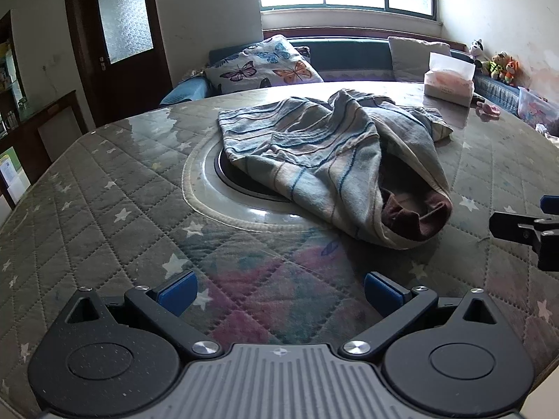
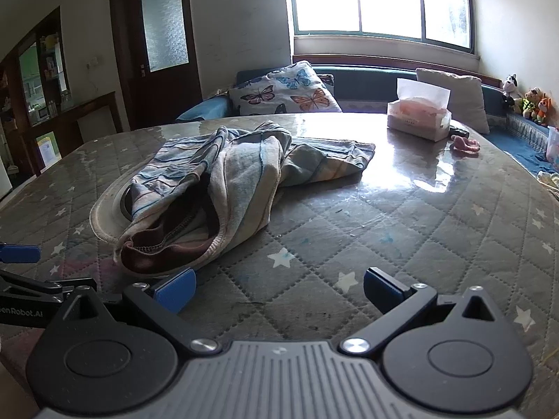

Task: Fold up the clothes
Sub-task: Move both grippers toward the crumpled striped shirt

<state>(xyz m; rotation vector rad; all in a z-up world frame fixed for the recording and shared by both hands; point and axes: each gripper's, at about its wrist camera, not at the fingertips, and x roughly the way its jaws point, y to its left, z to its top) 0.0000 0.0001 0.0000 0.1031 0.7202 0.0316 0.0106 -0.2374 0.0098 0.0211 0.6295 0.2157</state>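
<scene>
Both sets of jaws stand spread wide and grasp nothing: the left gripper (image 1: 281, 289) and the right gripper (image 2: 279, 288) hover over the quilted surface (image 1: 104, 202). Ahead lies a crumpled striped garment (image 1: 314, 160), partly covering a round inset, with a tissue box (image 2: 419, 118) beyond.

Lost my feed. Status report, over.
Both claws, left and right, open, empty. Striped garment crumpled on table, untouched. Tissue box behind, clear.
</scene>
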